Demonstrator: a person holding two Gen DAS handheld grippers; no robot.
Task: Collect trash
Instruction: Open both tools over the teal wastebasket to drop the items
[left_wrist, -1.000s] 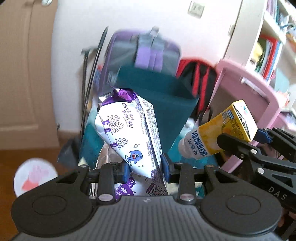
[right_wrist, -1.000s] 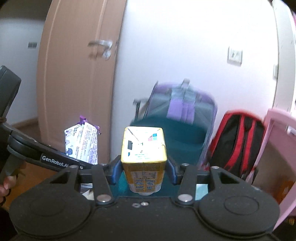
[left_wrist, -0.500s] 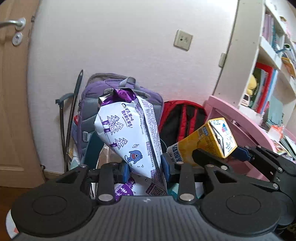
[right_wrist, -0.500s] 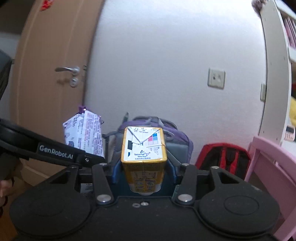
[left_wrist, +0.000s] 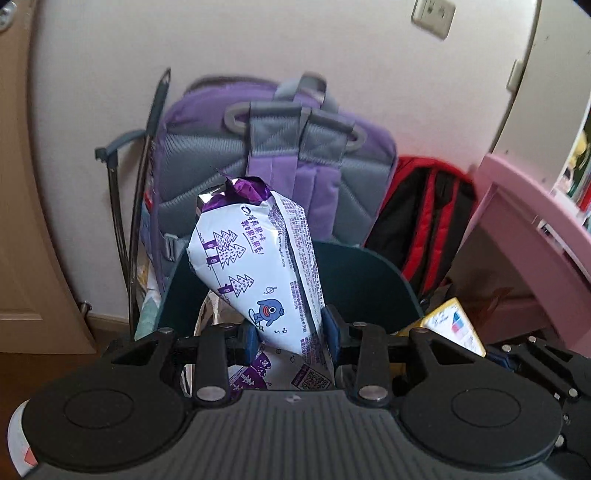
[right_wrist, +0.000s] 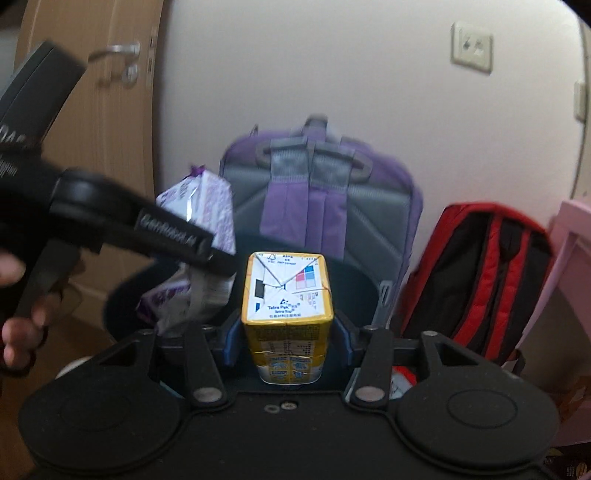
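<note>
Both tools have come down and forward since half a second ago: the dark green bin, then mostly hidden behind my loads, now opens directly beyond them, and the carton has dropped low at the right edge of the left view. My left tool (left_wrist: 290, 338) is clamped on the purple-and-white snack bag (left_wrist: 255, 266), pinched low on its body so that the crimped top stands up and leans slightly left, over the bin's mouth. My right tool (right_wrist: 286, 338) is clamped on the yellow drink carton (right_wrist: 287, 317), gripped across its side faces with the folded top toward the camera; this keeps the box square between the pads. Each piece of trash is thus held in the air, one per tool, the left load just to the left of the right.

Beyond the tools lies the dark green bin (left_wrist: 373, 280), its rim open toward me; something pale shows inside, too hidden to name. Behind the bin a purple backpack (left_wrist: 295, 155) leans on the wall, with a red-and-black backpack (right_wrist: 476, 273) beside it and pink furniture (left_wrist: 532, 229) at right. I judge release into the bin to be the step in hand.
</note>
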